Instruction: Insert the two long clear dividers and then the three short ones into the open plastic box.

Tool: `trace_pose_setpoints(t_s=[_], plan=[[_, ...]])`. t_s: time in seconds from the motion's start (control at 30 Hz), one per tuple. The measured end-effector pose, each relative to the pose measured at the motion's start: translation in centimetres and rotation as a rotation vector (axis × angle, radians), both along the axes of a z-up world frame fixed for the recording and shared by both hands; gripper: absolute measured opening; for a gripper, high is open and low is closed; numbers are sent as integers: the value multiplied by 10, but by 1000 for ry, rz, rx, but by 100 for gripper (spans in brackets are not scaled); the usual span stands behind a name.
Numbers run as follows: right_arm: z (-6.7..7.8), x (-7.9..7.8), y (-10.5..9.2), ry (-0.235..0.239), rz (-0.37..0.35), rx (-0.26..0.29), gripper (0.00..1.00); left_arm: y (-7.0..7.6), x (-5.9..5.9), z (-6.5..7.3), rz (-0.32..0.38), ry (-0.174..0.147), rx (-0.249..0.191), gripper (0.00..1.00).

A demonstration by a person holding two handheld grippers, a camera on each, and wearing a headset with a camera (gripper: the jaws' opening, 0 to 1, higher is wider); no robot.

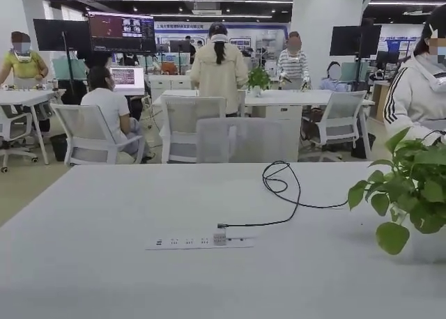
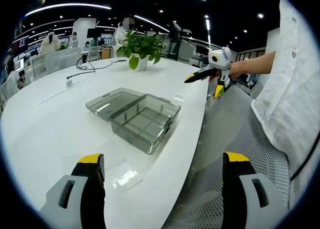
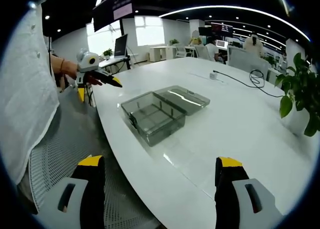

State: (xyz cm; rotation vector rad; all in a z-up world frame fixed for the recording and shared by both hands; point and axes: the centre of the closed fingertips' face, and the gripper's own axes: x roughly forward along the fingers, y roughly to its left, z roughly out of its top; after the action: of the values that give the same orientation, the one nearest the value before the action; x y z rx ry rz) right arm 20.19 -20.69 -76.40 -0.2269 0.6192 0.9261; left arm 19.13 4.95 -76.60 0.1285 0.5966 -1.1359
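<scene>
Presently, in the head view, a white power strip (image 1: 198, 242) lies at lower centre on the white table (image 1: 83, 263). A black cable (image 1: 282, 193) loops from it toward the right, and a potted plant (image 1: 411, 190) occupies the right edge. In the left gripper view, the left gripper (image 2: 162, 159) rises from the bottom of the frame with its jaws spread wide and nothing between them. Just right of its left jaw, a flat clear piece (image 2: 125, 179) lies on the table near the edge. It is possibly one of the dividers, but glare prevents firm identification. The plastic box (image 2: 145, 120) sits open at frame centre, its lid (image 2: 111, 101) folded flat to the upper left. At upper right, a hand (image 2: 235, 69) holds the right gripper (image 2: 204, 84) above the table edge. In the right gripper view, the left gripper appears at upper left, the plastic box at centre and the potted plant at the right edge. The right gripper's jaws stand wide apart at the bottom, gripping nothing.
</scene>
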Motion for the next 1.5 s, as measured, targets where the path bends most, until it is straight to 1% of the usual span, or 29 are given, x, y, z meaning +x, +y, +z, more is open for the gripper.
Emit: trace_pose_setpoints(t_s=[0.47, 0.53, 0.7, 0.77, 0.8, 0.83, 0.9, 0.97, 1.0, 1.03, 1.07, 1.1, 1.13, 1.17, 1.2, 1.23, 1.27, 1.3, 1.33, 1.37, 1.4, 1.43, 1.47, 1.5], plan=[[0, 3, 0, -1, -7, 7, 92, 1, 4, 2, 2, 3, 8, 100], [-1, 4, 1, 0, -9, 12, 92, 5, 7, 3, 9, 2, 9, 100], [-2, 4, 2, 0, -9, 14, 92, 17, 18, 6, 41, -8, 24, 100], [-1, 4, 2, -1, -11, 16, 92, 27, 26, 6, 73, -12, 38, 100], [-1, 4, 2, -1, -11, 16, 91, 32, 30, 7, 90, -15, 34, 100], [-1, 5, 2, -2, -12, 17, 91, 35, 33, 8, 102, -14, 35, 100], [0, 5, 3, -3, -15, 19, 91, 43, 39, 9, 128, -2, 40, 100], [0, 5, 3, -3, -15, 19, 91, 51, 45, 8, 147, -8, 50, 100], [0, 5, 3, -3, -16, 19, 91, 54, 48, 7, 157, -4, 56, 100], [0, 5, 3, -5, -18, 20, 91, 60, 52, 6, 183, 9, 71, 100], [0, 5, 3, -6, -19, 20, 91, 62, 54, 5, 192, 10, 75, 98], [0, 6, 3, -6, -22, 22, 91, 68, 60, 3, 208, 9, 89, 97], [0, 6, 3, -5, -23, 22, 91, 71, 62, 2, 215, 15, 98, 97], [0, 6, 3, -5, -23, 22, 90, 75, 65, 0, 228, 27, 109, 96], [0, 5, 3, -3, -24, 25, 90, 79, 67, -2, 244, 47, 122, 93], [0, 5, 3, -3, -24, 26, 90, 81, 70, -4, 253, 65, 123, 91], [0, 6, 3, -5, -25, 28, 90, 83, 72, -5, 262, 73, 120, 90], [0, 6, 3, -5, -28, 29, 90, 86, 75, -7, 267, 74, 132, 89], [0, 6, 3, -3, -32, 32, 90, 92, 78, -12, 285, 84, 172, 88], [0, 6, 3, -5, -33, 32, 90, 95, 79, -15, 295, 95, 186, 87], [0, 7, 2, -6, -36, 33, 90, 96, 83, -16, 299, 91, 191, 85], [0, 7, 2, -5, -39, 34, 90, 101, 83, -20, 308, 104, 218, 84], [1, 7, 0, -5, -42, 37, 90, 101, 84, -22, 308, 120, 224, 82], [1, 7, 0, -7, -44, 38, 89, 101, 85, -24, 310, 127, 231, 80]])
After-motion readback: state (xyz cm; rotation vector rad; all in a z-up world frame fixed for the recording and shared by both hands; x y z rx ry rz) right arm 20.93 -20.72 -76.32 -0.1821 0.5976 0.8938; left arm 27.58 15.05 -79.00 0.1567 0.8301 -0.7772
